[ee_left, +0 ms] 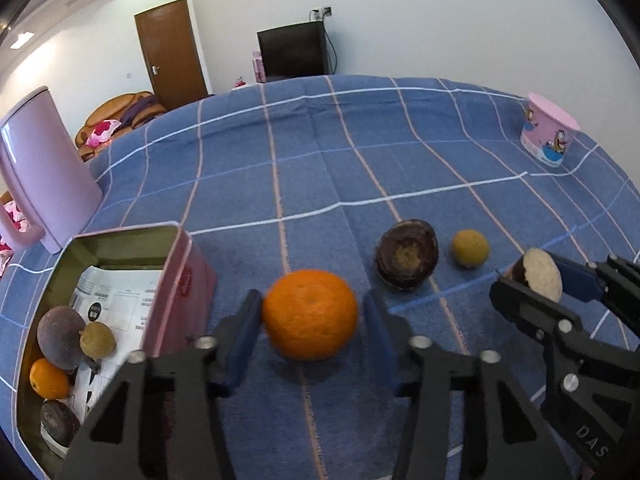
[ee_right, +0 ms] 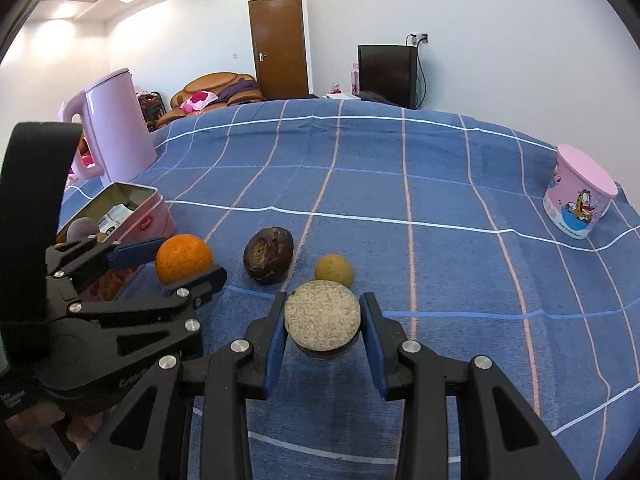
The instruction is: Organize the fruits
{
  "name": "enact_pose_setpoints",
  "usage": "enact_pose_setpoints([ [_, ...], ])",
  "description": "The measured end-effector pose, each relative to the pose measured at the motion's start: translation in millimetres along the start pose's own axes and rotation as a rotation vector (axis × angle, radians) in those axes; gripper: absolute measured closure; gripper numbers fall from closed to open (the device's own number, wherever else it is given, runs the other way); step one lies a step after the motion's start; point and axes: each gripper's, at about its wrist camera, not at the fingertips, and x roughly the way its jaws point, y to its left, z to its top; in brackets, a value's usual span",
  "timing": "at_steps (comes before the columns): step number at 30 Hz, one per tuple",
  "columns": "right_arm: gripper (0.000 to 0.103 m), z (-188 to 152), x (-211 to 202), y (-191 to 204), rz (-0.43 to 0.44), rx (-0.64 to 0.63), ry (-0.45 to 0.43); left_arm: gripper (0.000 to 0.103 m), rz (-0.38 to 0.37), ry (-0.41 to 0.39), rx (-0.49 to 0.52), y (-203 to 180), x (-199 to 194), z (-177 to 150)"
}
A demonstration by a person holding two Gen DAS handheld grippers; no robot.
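Observation:
A whole orange (ee_left: 310, 314) sits between the blue pads of my left gripper (ee_left: 314, 308), which is shut on it just above the blue checked cloth. In the right wrist view the left gripper (ee_right: 184, 264) pinches that orange (ee_right: 182, 258) beside the pink tin (ee_right: 152, 220). My right gripper (ee_right: 323, 312) is shut on a halved dark-skinned fruit (ee_right: 322, 316), pale grainy cut face up, held off the cloth. The right gripper (ee_left: 536, 280) shows at the right edge of the left wrist view. A wrinkled dark fruit (ee_left: 406, 254) and a small yellow-brown fruit (ee_left: 470, 248) lie on the cloth.
The open pink tin (ee_left: 188, 280) at the left holds printed paper and several fruits, among them a purple one (ee_left: 60, 336) and an orange (ee_left: 49, 378). A pink kettle (ee_left: 44, 168) stands behind it. A pink cartoon cup (ee_left: 548, 134) is at the far right edge.

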Motion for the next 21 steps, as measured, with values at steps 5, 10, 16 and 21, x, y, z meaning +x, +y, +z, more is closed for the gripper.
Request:
enact_pose_setpoints([
  [5,0.066,-0.3,-3.8,0.9,0.009,-0.006,-0.022,0.054,-0.014,-0.009,-0.010,0.2,-4.5,-2.8],
  [10,0.066,-1.7,-10.2,3.1,0.009,-0.015,-0.053,0.054,-0.006,-0.045,-0.021,2.9,-13.4,-4.9],
  [16,0.066,-2.1,-18.3,5.4,0.016,-0.027,-0.098,0.054,0.015,-0.097,-0.028,3.7,-25.5,-7.4],
  [21,0.066,-2.6,-22.9,5.4,0.017,-0.029,-0.123,0.054,0.034,-0.139,-0.036,4.0,-34.8,-9.8],
])
